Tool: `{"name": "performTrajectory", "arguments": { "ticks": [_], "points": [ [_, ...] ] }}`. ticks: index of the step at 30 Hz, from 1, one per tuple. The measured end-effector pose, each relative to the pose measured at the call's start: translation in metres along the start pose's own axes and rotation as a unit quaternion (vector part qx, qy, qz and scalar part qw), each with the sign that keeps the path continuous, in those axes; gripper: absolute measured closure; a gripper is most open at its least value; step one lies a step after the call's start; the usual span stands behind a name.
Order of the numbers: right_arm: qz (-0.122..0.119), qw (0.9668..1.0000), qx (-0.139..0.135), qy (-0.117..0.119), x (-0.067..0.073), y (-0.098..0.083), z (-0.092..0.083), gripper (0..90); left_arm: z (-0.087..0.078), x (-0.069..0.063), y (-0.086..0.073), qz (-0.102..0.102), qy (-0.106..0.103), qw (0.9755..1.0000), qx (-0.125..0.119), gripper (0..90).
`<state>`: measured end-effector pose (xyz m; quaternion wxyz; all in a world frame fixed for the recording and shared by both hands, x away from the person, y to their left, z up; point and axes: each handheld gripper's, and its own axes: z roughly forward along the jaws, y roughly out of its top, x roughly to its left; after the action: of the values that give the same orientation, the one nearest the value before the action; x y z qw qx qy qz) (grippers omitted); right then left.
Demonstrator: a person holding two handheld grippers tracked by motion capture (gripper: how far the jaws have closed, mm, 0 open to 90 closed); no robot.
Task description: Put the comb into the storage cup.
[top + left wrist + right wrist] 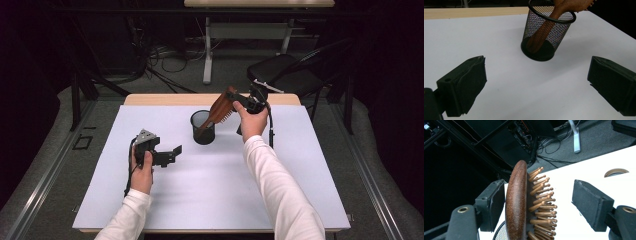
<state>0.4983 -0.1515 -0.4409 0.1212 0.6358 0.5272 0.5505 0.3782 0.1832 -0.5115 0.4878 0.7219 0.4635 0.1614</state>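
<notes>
1. We find the right hand-held gripper [239, 101] raised above the far part of the worktop [210, 190], its jaws part-way apart with the head of a wooden hairbrush [517, 202] between them. In the right gripper view the brush back lies against one pad; the other pad [590, 203] stands clear of the bristles. We judge the brush no longer firmly clamped.
2. The brush handle [540, 35] is down inside a black mesh cup [203, 127], its end on the cup floor; the head leans out over the rim towards the right gripper.
3. The left hand-held gripper [170, 155] rests low, well apart from the cup, jaws wide and empty, pointing at it.
4. Risks, in our judgement:
   - The cup looks light, and the long brush leans well past its rim; a full release could tip it.
   - A pad catching the bristles on withdrawal could drag brush and cup over.
   - The left gripper is not steadying the cup.
</notes>
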Motion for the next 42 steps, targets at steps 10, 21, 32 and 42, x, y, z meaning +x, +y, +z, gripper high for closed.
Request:
{"name": "performTrajectory", "arguments": {
  "ticks": [10, 21, 32, 42],
  "points": [
    [0.006, 1.0000, -0.007, 0.003, -0.004, 0.008, -0.009, 26.0, 0.002, -0.001, -0.001, 0.001, 0.000, 1.0000, 0.004, 2.3],
    [-0.001, 0.9999, -0.011, 0.010, -0.005, 0.015, -0.019, 26.0, 0.002, 0.000, -0.001, 0.002, 0.001, 1.0000, 0.004, 2.3],
    [-0.012, 0.9997, -0.004, 0.019, -0.002, 0.020, -0.028, 26.3, 0.001, -0.001, -0.001, 0.000, 0.001, 1.0000, 0.002, 2.3],
    [-0.060, 0.9972, 0.021, 0.038, 0.004, 0.023, -0.044, 28.5, 0.001, -0.001, -0.001, 0.000, 0.001, 1.0000, 0.001, 2.3]
  ]
}}
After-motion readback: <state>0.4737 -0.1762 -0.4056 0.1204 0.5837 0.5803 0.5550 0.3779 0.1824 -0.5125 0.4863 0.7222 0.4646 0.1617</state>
